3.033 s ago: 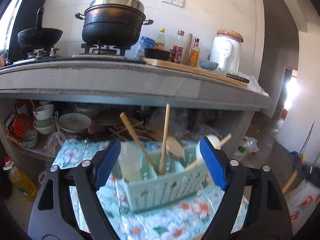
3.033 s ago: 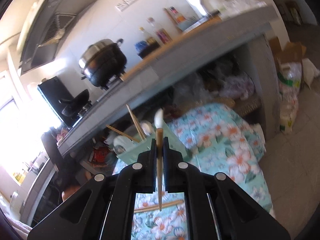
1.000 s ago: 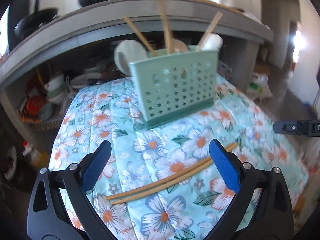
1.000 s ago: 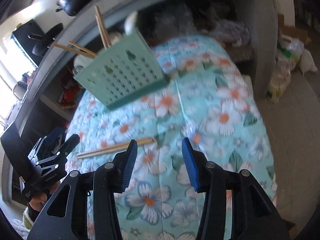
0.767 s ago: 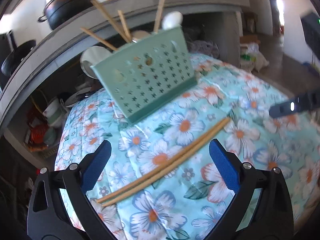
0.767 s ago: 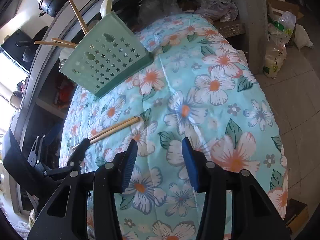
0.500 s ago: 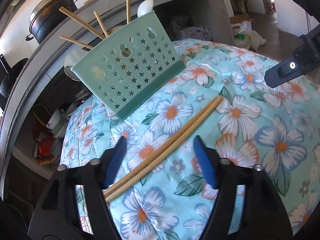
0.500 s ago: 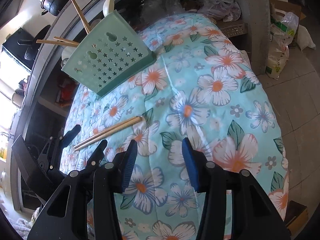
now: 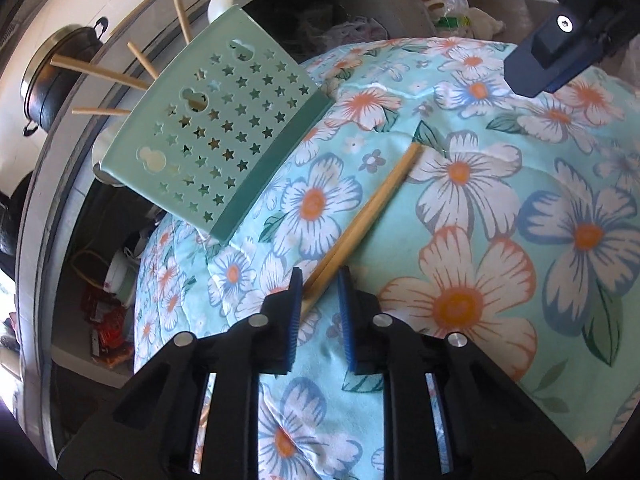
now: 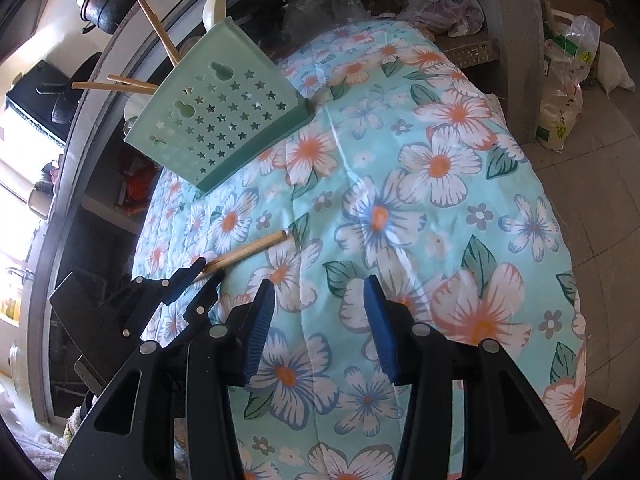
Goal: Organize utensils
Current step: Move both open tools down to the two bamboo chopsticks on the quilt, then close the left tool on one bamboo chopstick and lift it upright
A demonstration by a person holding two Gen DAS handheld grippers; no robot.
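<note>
A pair of wooden chopsticks (image 9: pixel 368 212) lies on the floral cloth (image 9: pixel 520 240). My left gripper (image 9: pixel 319 280) straddles their near end, its jaws narrowed around them with a small gap on each side. It also shows in the right wrist view (image 10: pixel 204 268), at the chopsticks (image 10: pixel 256 248). A green star-holed utensil basket (image 9: pixel 216 128) stands behind, holding chopsticks and spoons; it shows in the right wrist view too (image 10: pixel 220 116). My right gripper (image 10: pixel 316 304) is open and empty above the cloth; one of its fingers (image 9: pixel 556 52) shows at the upper right of the left wrist view.
A grey counter (image 10: pixel 120 64) with a black pot (image 9: pixel 44 84) runs behind the basket. Dishes and bags sit on the shelf under it. Sacks (image 10: pixel 568 92) stand on the tiled floor at the right of the cloth.
My left gripper has moved down to the chopsticks and its jaws have narrowed from wide open around their near end. My right gripper has stayed open and nearly still.
</note>
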